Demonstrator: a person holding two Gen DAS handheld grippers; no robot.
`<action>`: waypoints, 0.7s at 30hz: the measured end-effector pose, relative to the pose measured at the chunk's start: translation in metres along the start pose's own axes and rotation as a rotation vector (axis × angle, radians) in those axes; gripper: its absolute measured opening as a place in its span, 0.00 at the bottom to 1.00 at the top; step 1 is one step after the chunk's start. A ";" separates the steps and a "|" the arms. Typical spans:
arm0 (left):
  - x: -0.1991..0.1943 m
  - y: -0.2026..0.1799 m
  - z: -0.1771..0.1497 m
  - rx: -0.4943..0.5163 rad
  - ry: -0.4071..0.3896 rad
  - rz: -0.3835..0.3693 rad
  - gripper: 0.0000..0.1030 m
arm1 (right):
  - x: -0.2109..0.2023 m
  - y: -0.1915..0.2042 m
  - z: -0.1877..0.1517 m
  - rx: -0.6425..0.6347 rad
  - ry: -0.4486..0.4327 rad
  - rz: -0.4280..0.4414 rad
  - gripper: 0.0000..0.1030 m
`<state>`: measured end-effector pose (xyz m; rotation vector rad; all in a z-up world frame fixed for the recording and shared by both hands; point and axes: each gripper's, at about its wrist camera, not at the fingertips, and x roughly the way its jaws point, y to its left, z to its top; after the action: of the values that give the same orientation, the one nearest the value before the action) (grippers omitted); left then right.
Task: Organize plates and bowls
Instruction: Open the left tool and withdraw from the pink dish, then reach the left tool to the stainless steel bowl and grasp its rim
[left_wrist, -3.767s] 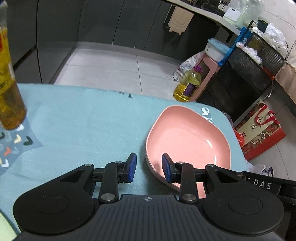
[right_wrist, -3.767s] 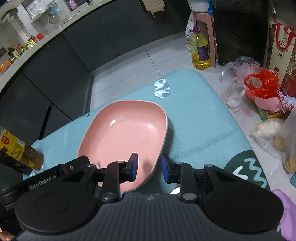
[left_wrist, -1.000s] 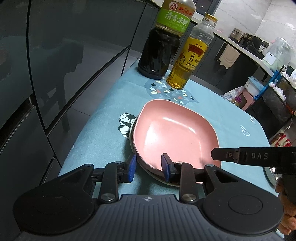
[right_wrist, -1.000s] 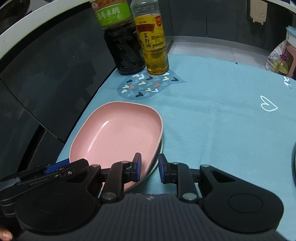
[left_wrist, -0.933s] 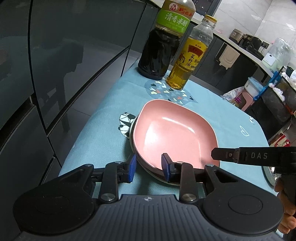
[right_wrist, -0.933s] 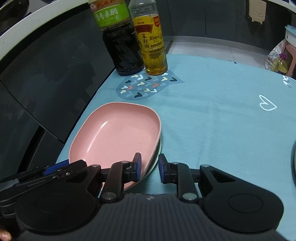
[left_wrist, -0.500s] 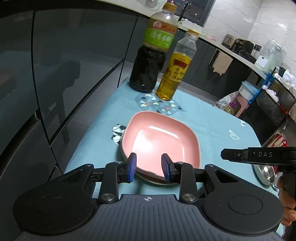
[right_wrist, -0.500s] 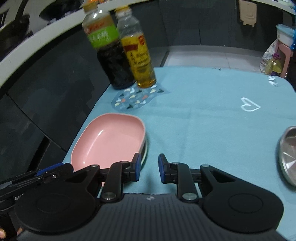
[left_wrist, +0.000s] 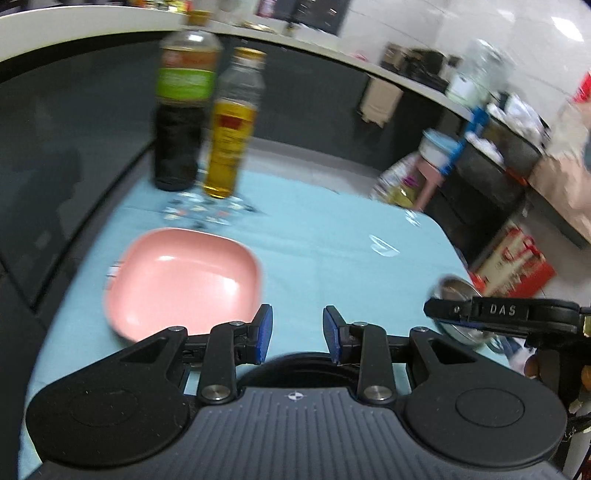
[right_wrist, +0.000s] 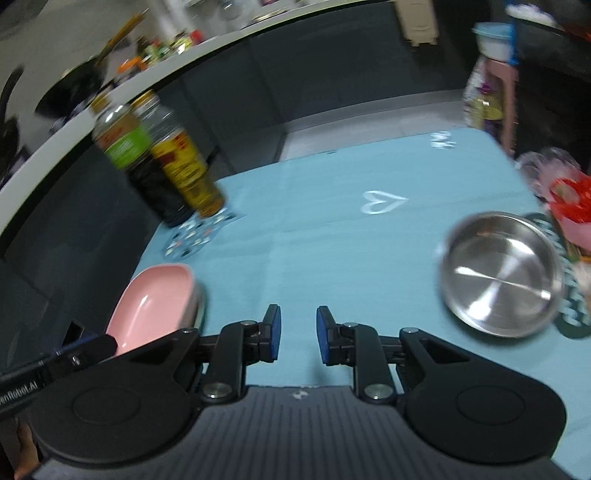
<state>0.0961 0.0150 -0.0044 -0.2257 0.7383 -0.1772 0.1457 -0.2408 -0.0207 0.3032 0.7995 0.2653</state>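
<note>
A pink square plate (left_wrist: 184, 280) lies on the blue tablecloth (left_wrist: 332, 243) at the left, on top of another dish whose rim shows in the right wrist view (right_wrist: 201, 306); the pink plate also shows there (right_wrist: 155, 299). A steel bowl (right_wrist: 498, 269) sits at the right of the table, partly hidden behind the right gripper in the left wrist view (left_wrist: 456, 291). My left gripper (left_wrist: 297, 334) is open and empty, just right of the pink plate. My right gripper (right_wrist: 297, 334) is open and empty over bare cloth between plate and bowl.
A dark vinegar bottle (left_wrist: 181, 114) and a yellow oil bottle (left_wrist: 231, 129) stand at the table's far left corner. Dark cabinets run along the left. A pink stool, bags and an oil jug (left_wrist: 395, 184) stand on the floor beyond the far right edge.
Both grippers have let go of the pink plate, pulled back and swung right. The plate now rests on the stack at the left, and the steel bowl has come into view.
</note>
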 end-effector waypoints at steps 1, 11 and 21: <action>0.003 -0.009 0.000 0.017 0.007 -0.007 0.27 | -0.005 -0.008 0.000 0.014 -0.012 -0.008 0.03; 0.041 -0.093 -0.008 0.153 0.084 -0.089 0.27 | -0.039 -0.072 -0.009 0.152 -0.106 -0.070 0.03; 0.076 -0.145 -0.010 0.223 0.164 -0.120 0.27 | -0.049 -0.129 -0.011 0.314 -0.155 -0.103 0.04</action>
<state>0.1326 -0.1434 -0.0220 -0.0427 0.8615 -0.3938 0.1203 -0.3746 -0.0428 0.5691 0.6998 0.0167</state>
